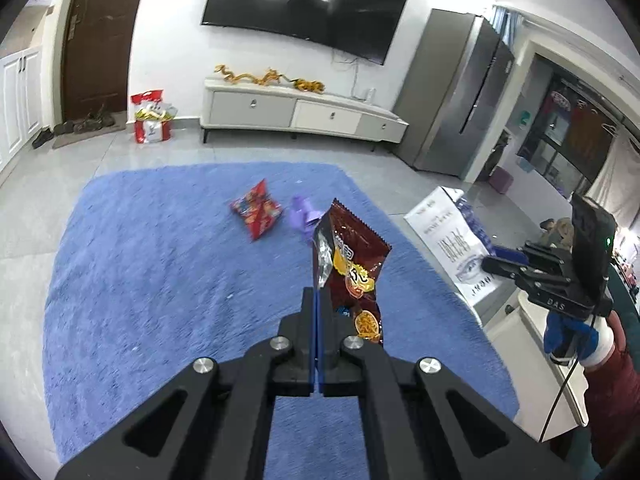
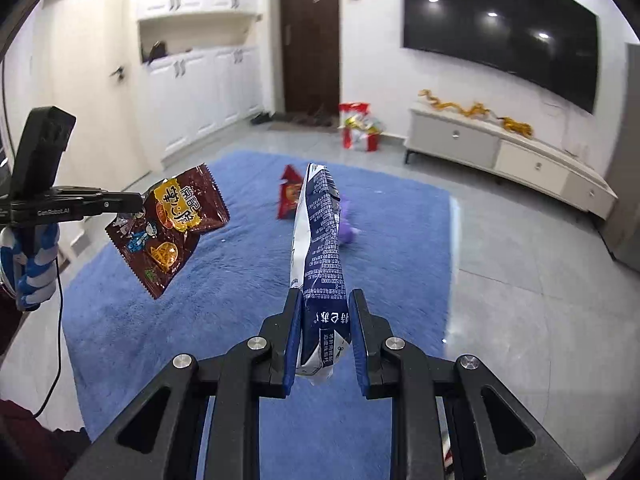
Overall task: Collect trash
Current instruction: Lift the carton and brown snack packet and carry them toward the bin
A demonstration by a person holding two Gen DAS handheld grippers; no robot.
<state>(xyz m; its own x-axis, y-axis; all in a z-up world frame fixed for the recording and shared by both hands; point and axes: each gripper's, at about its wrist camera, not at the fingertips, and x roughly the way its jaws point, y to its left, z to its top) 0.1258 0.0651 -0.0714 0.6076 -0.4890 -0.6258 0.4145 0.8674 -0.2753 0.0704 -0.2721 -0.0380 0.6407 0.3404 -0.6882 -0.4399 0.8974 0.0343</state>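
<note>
My left gripper (image 1: pixel 317 294) is shut on a brown snack wrapper (image 1: pixel 352 264) and holds it in the air above the blue rug (image 1: pixel 160 280). The wrapper also shows in the right wrist view (image 2: pixel 172 228), hanging from the left gripper (image 2: pixel 138 202). My right gripper (image 2: pixel 325 300) holds a white and blue wrapper (image 2: pixel 318 248) between its pads, with a gap on the right side. That wrapper also shows in the left wrist view (image 1: pixel 452 240), beside the right gripper (image 1: pixel 490 262). A red snack bag (image 1: pixel 258 210) and a purple crumpled piece (image 1: pixel 304 216) lie on the rug.
A white TV cabinet (image 1: pixel 300 112) stands against the far wall under a TV (image 1: pixel 308 4). A red and white bag (image 1: pixel 152 118) sits by the brown door (image 1: pixel 104 36). A grey fridge (image 1: pixel 460 96) stands at the right. Shoes (image 1: pixel 76 126) lie at the door.
</note>
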